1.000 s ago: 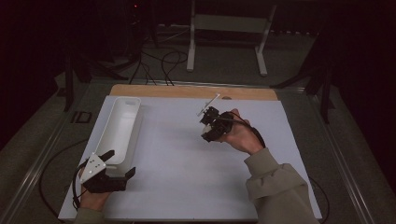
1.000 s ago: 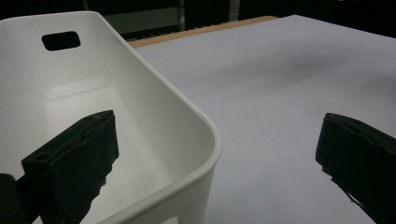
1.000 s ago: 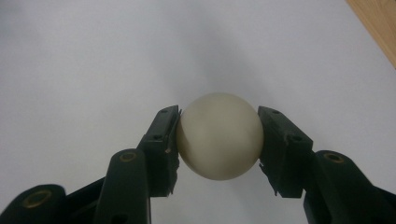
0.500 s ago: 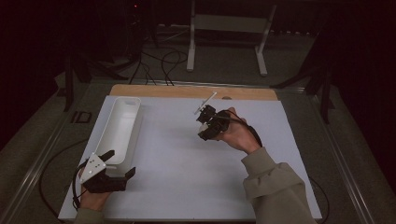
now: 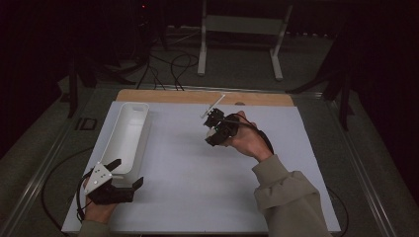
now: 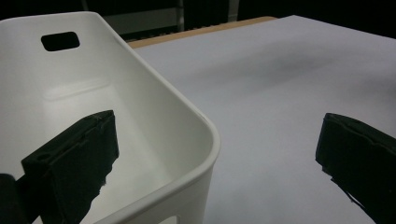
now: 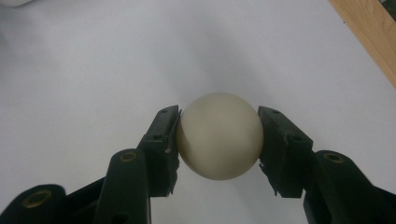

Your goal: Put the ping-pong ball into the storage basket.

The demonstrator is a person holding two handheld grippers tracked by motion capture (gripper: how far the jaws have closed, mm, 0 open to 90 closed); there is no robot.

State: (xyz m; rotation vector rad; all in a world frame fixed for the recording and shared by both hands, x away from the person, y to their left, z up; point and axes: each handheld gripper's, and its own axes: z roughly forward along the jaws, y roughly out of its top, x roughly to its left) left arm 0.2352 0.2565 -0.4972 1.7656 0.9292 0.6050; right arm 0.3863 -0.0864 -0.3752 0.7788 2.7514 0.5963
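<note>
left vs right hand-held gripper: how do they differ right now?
The left hand-held gripper has its jaws open around the bin's near corner, gripping nothing; the right hand-held gripper is shut on a ball. The left sits at the table's near edge; the right is farther in, mid-table. Both have black jaws.

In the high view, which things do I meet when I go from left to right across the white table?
Left gripper → long white plastic bin → right gripper → person's right hand.
</note>
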